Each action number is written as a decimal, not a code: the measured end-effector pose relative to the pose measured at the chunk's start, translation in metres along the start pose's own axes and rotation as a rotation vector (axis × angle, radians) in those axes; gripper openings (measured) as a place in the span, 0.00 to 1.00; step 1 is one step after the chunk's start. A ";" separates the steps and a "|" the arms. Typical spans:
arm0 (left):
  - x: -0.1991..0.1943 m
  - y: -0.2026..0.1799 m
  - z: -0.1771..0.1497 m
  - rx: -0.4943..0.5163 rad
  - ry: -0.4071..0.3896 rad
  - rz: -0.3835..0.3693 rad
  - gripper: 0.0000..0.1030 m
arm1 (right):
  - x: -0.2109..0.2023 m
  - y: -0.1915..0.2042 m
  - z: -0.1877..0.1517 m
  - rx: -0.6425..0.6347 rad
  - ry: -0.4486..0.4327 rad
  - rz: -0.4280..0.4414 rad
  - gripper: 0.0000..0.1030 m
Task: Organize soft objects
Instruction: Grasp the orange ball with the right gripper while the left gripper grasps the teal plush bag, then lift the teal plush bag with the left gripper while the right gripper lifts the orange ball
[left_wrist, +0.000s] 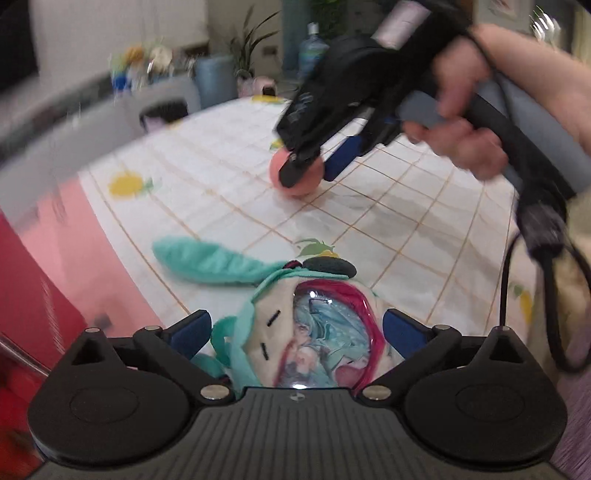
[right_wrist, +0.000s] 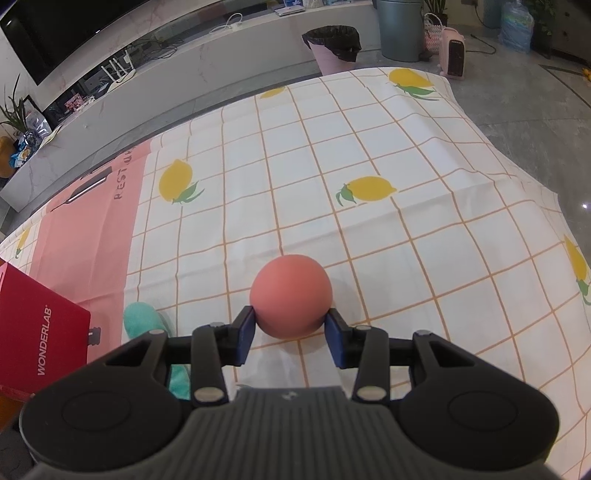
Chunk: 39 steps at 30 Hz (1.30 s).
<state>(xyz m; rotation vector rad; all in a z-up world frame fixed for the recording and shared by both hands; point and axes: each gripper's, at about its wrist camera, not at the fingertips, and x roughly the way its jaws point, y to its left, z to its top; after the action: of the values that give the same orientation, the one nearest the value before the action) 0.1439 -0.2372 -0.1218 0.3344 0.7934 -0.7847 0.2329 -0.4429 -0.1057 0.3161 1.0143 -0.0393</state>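
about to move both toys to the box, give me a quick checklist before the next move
1. right gripper closed on the pink ball: ok
2. ball resting on the lemon-print tablecloth: cannot tell
3. left gripper open around the teal plush doll: ok
4. left pads gripping the doll: not ok
5. red box opening visible: cannot tell

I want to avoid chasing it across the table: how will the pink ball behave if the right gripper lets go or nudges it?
The pink ball looks perfectly round and smooth, so it would probably roll on the flat lemon-print tablecloth. The right gripper pinches it low, near its base, so it may squirt forward. It's likely light and squashy.
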 end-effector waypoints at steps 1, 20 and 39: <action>0.002 0.005 -0.002 -0.027 0.000 -0.020 1.00 | 0.000 0.000 0.000 0.002 0.002 0.000 0.40; 0.017 -0.010 -0.003 0.043 0.058 -0.013 1.00 | 0.001 0.006 -0.003 -0.041 0.002 -0.013 0.40; -0.086 -0.011 0.021 -0.002 -0.191 0.066 1.00 | -0.065 0.014 -0.003 0.025 -0.178 0.048 0.38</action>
<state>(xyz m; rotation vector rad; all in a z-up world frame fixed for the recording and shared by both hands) 0.1082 -0.2129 -0.0433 0.2777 0.6009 -0.7419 0.1984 -0.4364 -0.0488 0.3537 0.8300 -0.0361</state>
